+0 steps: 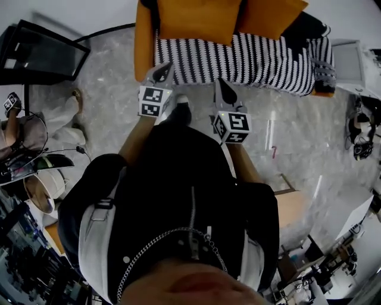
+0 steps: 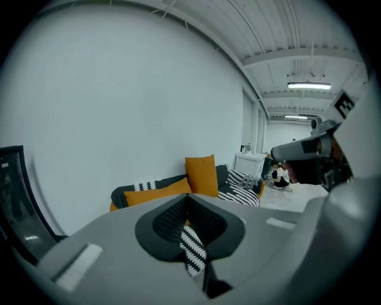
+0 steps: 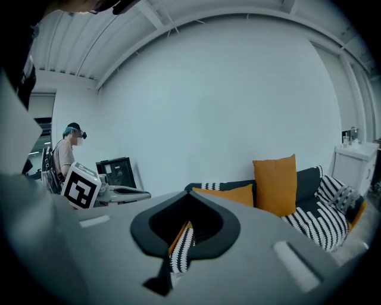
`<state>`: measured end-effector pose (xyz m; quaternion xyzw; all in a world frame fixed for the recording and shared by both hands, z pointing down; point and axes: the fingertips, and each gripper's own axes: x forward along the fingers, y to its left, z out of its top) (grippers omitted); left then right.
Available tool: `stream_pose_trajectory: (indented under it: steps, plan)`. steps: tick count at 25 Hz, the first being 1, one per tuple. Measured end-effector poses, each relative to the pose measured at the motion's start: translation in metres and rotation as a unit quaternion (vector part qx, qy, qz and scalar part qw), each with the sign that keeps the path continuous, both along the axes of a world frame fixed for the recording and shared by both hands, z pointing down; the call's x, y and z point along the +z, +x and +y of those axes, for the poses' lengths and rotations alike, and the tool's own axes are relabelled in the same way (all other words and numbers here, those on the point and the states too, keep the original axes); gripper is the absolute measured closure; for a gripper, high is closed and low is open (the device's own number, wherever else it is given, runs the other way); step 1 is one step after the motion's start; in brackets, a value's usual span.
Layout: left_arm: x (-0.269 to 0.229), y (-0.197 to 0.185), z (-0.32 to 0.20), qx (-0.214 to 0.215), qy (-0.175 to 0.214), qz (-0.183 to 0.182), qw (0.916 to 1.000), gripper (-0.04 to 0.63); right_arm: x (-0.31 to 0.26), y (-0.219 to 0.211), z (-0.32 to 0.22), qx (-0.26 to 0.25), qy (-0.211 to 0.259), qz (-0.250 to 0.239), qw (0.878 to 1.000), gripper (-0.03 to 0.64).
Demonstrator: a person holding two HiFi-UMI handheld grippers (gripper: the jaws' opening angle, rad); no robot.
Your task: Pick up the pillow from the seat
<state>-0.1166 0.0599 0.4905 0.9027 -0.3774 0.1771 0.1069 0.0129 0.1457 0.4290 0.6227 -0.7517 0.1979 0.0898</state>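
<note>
Approach: pointing left gripper (image 1: 161,71) and right gripper (image 1: 224,90) at sofa (image 1: 250,59), holding both clenched, empty, for lack of reach to pillow (image 1: 196,18).

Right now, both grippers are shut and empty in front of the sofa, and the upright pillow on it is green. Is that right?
Not quite. The upright pillow is orange, not green; the right gripper view shows it. The rest stands: the left gripper and the right gripper are shut and empty in front of the sofa.
</note>
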Motion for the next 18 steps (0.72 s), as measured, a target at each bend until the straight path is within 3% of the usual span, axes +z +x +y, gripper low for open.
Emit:
stream_pose_trajectory:
  steps: [9, 18]
  plan:
    - [0.006, 0.014, -0.093, -0.014, -0.005, -0.004, 0.9999, 0.584, 0.006, 0.023, -0.098, -0.015, -0.015, 0.008, 1.000, 0.614]
    - [0.010, 0.045, -0.144, -0.038, -0.015, -0.013, 0.9991, 0.584, 0.019, 0.066, -0.157, -0.028, -0.020, -0.004, 0.999, 0.614]
